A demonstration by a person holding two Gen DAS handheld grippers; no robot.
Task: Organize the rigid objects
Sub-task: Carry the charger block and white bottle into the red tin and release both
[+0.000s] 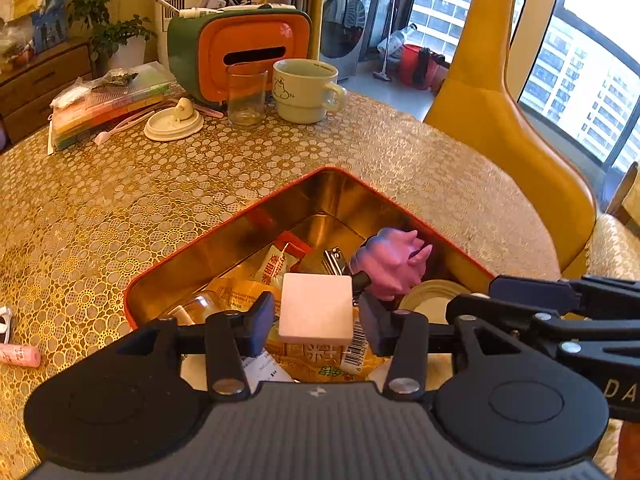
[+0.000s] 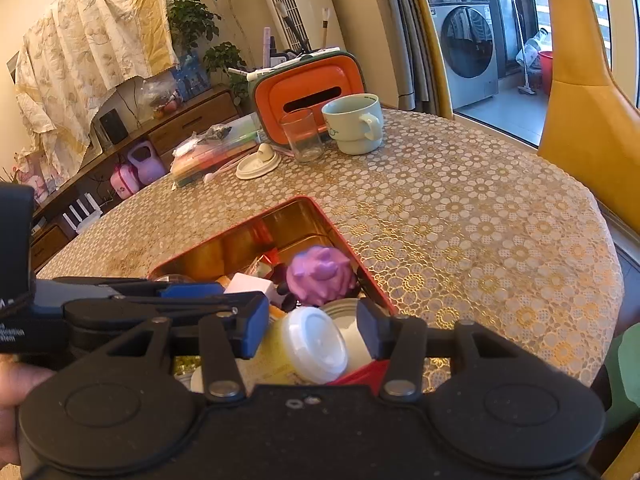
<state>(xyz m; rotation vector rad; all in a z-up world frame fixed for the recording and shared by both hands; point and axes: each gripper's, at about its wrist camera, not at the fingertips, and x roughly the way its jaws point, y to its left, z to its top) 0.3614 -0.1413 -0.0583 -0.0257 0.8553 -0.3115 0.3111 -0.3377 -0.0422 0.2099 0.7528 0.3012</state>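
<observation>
We take the white block point(image 1: 316, 307) as the thing in hand on the left side: it sits squarely between the jaws of the left gripper point(image 1: 316, 318), over the near end of the red-rimmed tin point(image 1: 224, 220), its flat face turned up toward us and its sides running roughly parallel to the two pads. A sliver of gap shows on either side of it, so we read those jaws as parted around the block, not pressing it; whether it rests on the wrappers beneath we cannot tell. On the right side a small yellow jar with a white lid point(image 2: 316, 344) lies tilted between the jaws of the right gripper point(image 2: 312, 330), lid toward the camera, so its long axis runs about along the line of the fingers. The left pad is close to its side, the right pad stands a little off, and we judge these jaws released too, though contact on the left is hard to rule out. Both things are inside the tin, which rests on the gold floral worktop point(image 1: 160, 184). Just beyond the block lie a nail clipper point(image 1: 334, 261) and a purple spiky toy point(image 1: 394, 264), the toy near the tin's right wall. The two grippers hang side by side, each nearest its own object. Farther off on the worktop stand a glass point(image 1: 246, 94), a pale mug point(image 1: 306, 90) and an orange-fronted box point(image 1: 248, 54), well apart from the tin.
</observation>
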